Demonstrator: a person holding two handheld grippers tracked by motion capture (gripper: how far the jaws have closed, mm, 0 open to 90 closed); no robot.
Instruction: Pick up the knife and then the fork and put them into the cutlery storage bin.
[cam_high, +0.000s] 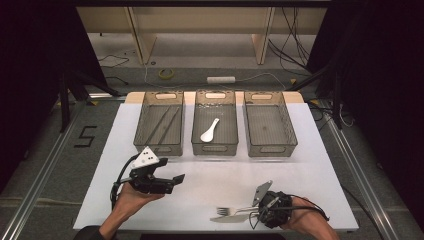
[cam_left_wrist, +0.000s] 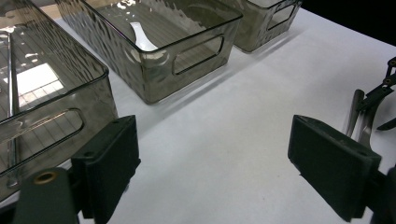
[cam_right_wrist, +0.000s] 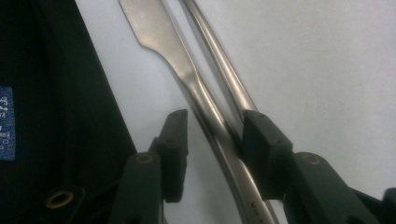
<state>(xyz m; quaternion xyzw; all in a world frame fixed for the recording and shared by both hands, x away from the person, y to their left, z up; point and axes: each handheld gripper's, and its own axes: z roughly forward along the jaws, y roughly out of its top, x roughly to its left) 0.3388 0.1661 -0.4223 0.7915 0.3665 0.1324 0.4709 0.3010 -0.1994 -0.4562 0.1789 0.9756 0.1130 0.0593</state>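
A metal knife and a metal fork lie side by side on the white table near its front edge. My right gripper is down over their handles. In the right gripper view the knife runs between the jaws of my right gripper, close to the right pad, with a gap at the left pad. The fork handle passes behind the right pad. My left gripper hovers open and empty at the front left, and in its own view nothing is between its pads.
Three smoky clear bins stand in a row at the back: the left bin holds thin metal rods, the middle bin a white spoon, and nothing is seen in the right bin. The table's front edge lies just left of my right jaws.
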